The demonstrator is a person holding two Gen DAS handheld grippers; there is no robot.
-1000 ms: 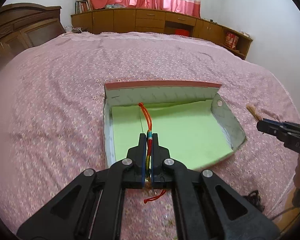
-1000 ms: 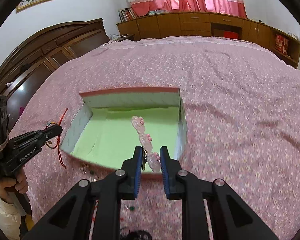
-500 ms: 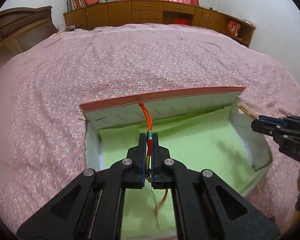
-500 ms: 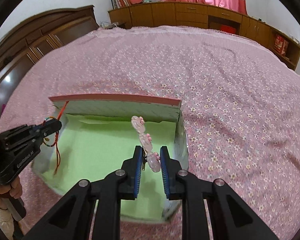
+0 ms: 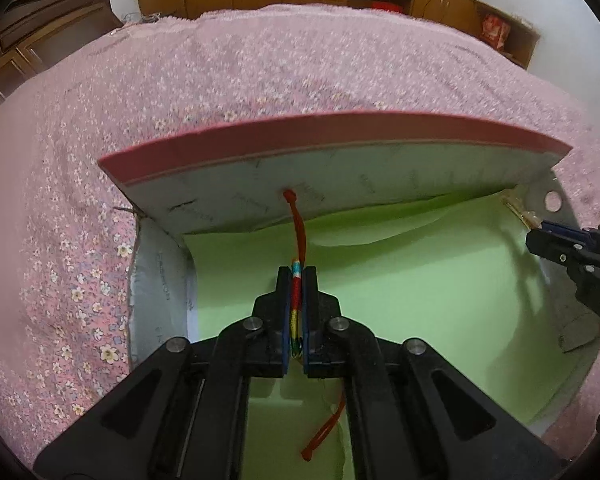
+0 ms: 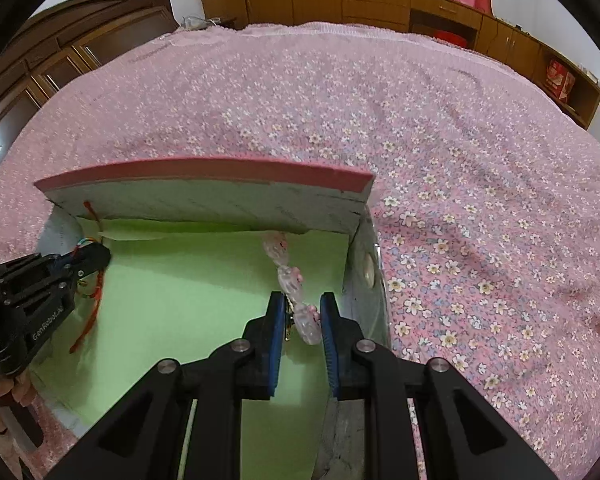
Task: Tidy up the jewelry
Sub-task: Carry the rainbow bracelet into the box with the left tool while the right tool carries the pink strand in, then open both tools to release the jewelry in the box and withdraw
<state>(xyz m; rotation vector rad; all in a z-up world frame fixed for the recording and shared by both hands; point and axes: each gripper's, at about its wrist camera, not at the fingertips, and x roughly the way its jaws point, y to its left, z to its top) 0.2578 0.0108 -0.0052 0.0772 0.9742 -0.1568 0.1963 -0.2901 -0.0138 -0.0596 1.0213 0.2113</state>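
Note:
An open box (image 5: 340, 148) with a pink rim and a green paper lining (image 5: 420, 280) lies on the bed. My left gripper (image 5: 298, 276) is shut on a red woven cord bracelet (image 5: 299, 236), held over the left part of the lining; its tail (image 5: 324, 432) hangs below. In the right wrist view the same left gripper (image 6: 96, 256) shows at the box's left wall. My right gripper (image 6: 302, 304) is shut on a pale pink bead bracelet (image 6: 288, 276), over the box's right side near the right wall. Its tip (image 5: 540, 236) appears at the right in the left wrist view.
The box (image 6: 204, 172) sits on a pink flowered bedspread (image 6: 460, 200). A dark wooden headboard (image 6: 80, 40) stands at the left, low wooden cabinets (image 6: 360, 0) along the far wall. A person's hand (image 6: 4, 392) grips the left tool's handle.
Both grippers have moved forward and down over the box, which now fills much more of each view. Each still holds its bracelet.

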